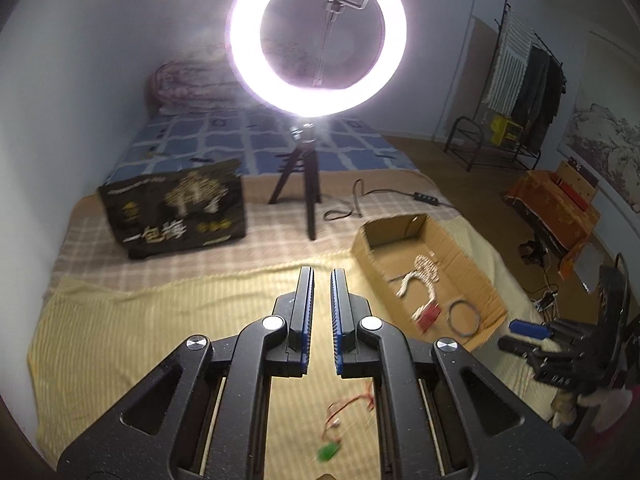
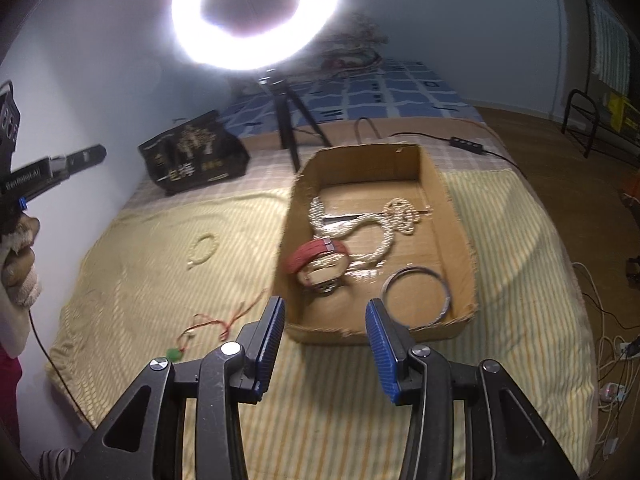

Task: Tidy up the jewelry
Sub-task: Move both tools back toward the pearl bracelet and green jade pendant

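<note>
My left gripper (image 1: 322, 280) is shut with nothing in it and hovers over the yellow blanket. A red cord necklace with a green pendant (image 1: 328, 452) lies beneath it. To its right stands an open cardboard box (image 1: 472, 272) holding a pearl strand (image 1: 424, 276), a red bracelet (image 1: 430, 316) and a silver bangle (image 1: 464, 317). My right gripper (image 2: 325, 308) is open and empty, just before the box's near wall (image 2: 360, 336). The pearl strand (image 2: 384, 232), red bracelet (image 2: 316, 254) and bangle (image 2: 416, 294) lie inside. On the blanket to the left lie a pale bead bracelet (image 2: 204, 250) and the green pendant (image 2: 174, 354).
A lit ring light on a tripod (image 1: 308, 184) stands on the bed behind the box, its cable and switch (image 2: 466, 144) trailing right. A black printed bag (image 1: 176, 212) sits at the back left. The bed's right edge drops to a floor with cords (image 2: 612, 360).
</note>
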Tool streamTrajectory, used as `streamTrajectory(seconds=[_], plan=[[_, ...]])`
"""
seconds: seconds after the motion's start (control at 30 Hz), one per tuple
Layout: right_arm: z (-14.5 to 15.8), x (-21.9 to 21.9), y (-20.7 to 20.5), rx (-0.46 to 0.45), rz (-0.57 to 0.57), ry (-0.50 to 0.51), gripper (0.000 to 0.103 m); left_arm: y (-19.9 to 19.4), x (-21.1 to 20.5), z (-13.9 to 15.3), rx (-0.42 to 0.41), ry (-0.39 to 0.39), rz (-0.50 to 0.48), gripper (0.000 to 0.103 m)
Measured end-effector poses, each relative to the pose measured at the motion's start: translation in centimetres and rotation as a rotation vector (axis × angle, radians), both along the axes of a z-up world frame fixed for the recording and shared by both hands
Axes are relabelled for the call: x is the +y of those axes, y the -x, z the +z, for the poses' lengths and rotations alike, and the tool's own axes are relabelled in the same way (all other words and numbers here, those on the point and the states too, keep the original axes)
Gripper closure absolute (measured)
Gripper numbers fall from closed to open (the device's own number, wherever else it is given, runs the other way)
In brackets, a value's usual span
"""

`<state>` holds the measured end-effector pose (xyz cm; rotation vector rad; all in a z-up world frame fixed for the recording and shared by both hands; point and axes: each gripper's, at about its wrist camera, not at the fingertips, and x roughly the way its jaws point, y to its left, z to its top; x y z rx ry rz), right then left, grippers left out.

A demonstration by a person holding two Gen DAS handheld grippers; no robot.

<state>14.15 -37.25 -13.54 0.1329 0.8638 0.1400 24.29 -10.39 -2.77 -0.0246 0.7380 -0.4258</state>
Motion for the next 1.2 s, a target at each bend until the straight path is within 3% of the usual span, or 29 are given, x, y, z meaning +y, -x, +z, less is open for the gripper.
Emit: streamTrajectory(seconds=[0.37, 0.7, 1.2], plan=[[-0.4, 4.6, 1.1, 0.021, 0.107, 0.012, 0.053, 1.8, 5.7, -3.9, 0.080, -0.011, 0.075, 0.096], [-3.2, 8.7, 1.1, 0.085, 0.229, 0.033, 0.052, 2.6, 8.0, -8.0, 0.166, 0.030, 0.086, 0.096], [-6.9, 11.9, -0.9, 0.157, 0.281, 0.042, 0.052, 7.7, 5.3, -14.9, 0.302, 0.029, -0.100, 0.095]])
